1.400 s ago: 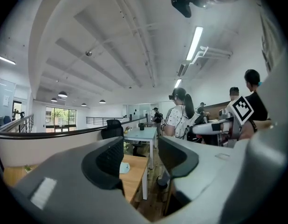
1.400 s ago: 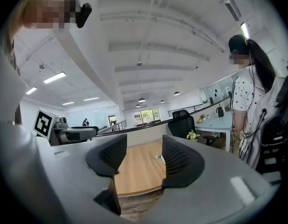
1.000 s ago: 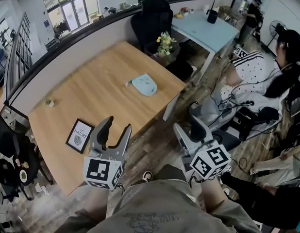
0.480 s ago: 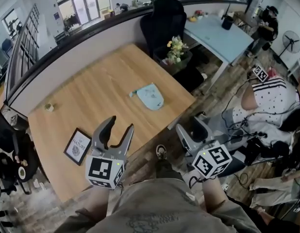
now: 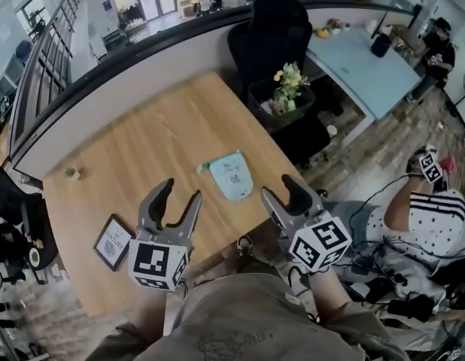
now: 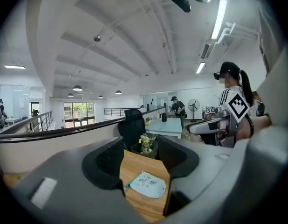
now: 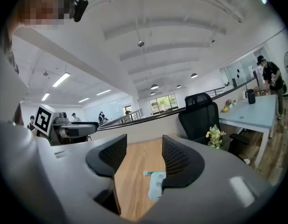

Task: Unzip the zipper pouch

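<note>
While the person holds both grippers up on the near side of the zipper pouch (image 5: 234, 177), neither one touches it. The left gripper (image 5: 180, 194) sits near and to the left of the pouch. In the left gripper view its (image 6: 141, 157) jaws stand wide apart with nothing between them, and the pouch (image 6: 146, 185) shows through the gap, farther off. The right gripper (image 5: 281, 194) is near and to the right of the pouch, closer to it than the left one. In the right gripper view its (image 7: 141, 155) jaws are likewise spread wide and empty, with the pouch (image 7: 154, 181) partly hidden behind the right-hand jaw.

A dark picture frame (image 5: 113, 242) lies well to the left of the pouch, on the person's side. The pouch itself is pale blue, rounded at its near end, and lies flat on the wooden tabletop (image 5: 157, 149) with a small tab sticking out at its far left corner. Whether its zipper is open or closed cannot be made out. A small greenish object (image 5: 71, 173) sits far to the left of the pouch.

Beyond the pouch and to its right, off the tabletop, stands a dark container of flowers (image 5: 289, 89). A black office chair (image 5: 268, 32) is behind that, and a light blue table (image 5: 364, 59) lies farther right.
</note>
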